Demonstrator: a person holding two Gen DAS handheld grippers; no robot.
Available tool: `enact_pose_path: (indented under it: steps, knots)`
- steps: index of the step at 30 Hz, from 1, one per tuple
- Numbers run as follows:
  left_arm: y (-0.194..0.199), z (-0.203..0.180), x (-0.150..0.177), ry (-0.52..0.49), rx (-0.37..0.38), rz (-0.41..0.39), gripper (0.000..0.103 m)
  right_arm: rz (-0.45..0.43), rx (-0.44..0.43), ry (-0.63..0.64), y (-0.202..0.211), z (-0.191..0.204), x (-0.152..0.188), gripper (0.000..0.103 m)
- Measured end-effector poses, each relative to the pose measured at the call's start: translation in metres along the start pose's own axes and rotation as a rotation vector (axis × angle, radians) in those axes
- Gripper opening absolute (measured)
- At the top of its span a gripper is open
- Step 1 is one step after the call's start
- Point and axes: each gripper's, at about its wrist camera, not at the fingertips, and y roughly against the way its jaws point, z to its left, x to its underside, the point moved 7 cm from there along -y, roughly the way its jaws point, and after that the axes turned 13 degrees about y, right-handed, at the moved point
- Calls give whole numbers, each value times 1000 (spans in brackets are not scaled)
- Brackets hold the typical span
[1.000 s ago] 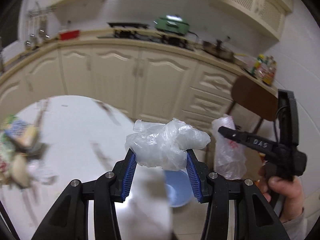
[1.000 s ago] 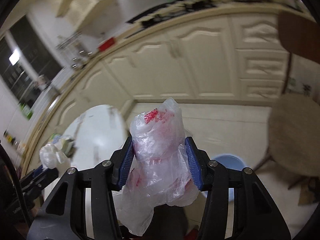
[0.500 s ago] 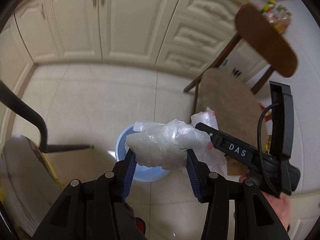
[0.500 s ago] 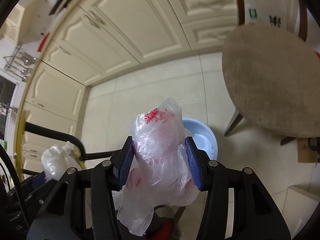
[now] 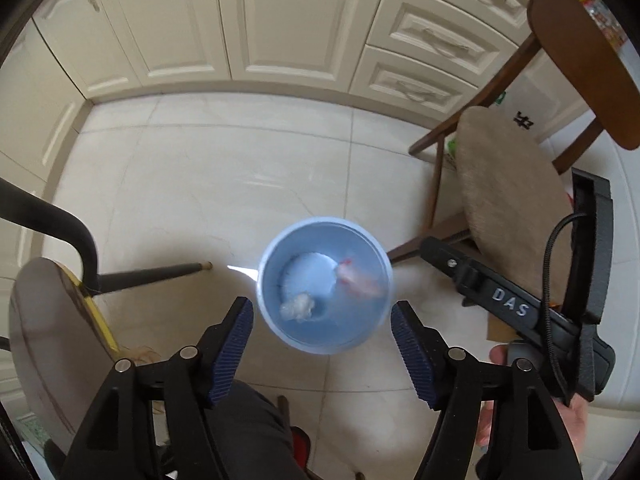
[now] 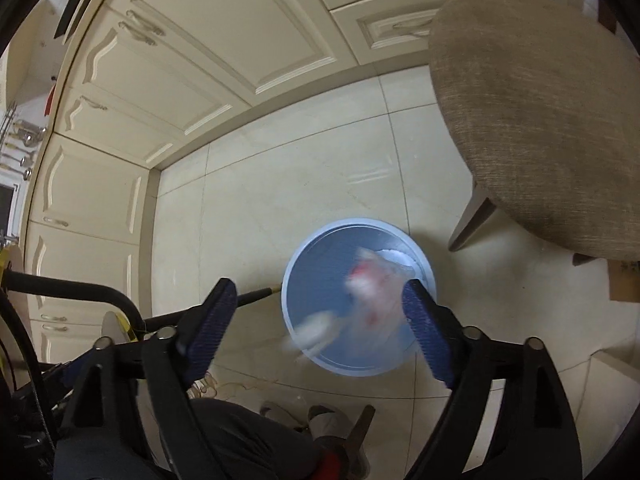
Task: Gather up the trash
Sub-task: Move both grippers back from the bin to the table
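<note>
Looking down past your left tongs [image 5: 322,342], you have the blue pads spread wide apart with nothing between them. Directly ahead of them, on the tiled floor [image 5: 208,184], stands the light blue bin [image 5: 276,312], its mouth open to the camera. Inside it a small white plastic wad [image 5: 297,306] sits toward the side nearest your left tongs, and a clear bag with red print [image 5: 358,280] lies blurred against the far right wall of the bin.

Your right tongs [image 6: 316,320] are also spread wide and hold nothing; the bag with red print [image 6: 372,286] shows as a smear just inside their right pad, within the bin [image 6: 320,242], and the white wad [image 6: 316,326] is a pale blur between the pads. To the right of both tongs stands the wooden chair [image 5: 512,200] with a beige cushioned seat. Cream cabinets [image 5: 248,20] run along the floor beyond the bin.
</note>
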Motion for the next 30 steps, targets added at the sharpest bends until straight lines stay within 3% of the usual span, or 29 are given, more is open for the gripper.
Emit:
enact_pose_path:
  steps: [3, 9, 14, 22, 30]
  knots:
    - [21, -9, 18, -22, -13, -51, 69, -10, 17, -24, 7, -6, 2, 103]
    - [74, -10, 57, -60, -11, -164, 74, -27, 69, -53, 41, -6, 9, 103]
    - [131, 0, 90, -110, 19, -271, 74, -98, 65, -30, 92, 21, 8, 103]
    - [242, 72, 146, -70, 24, -496, 78, -251, 54, 126, 179, 113, 1, 103]
    - [337, 179, 231, 83, -18, -698, 87, -365, 42, 351, 243, 243, 19, 103]
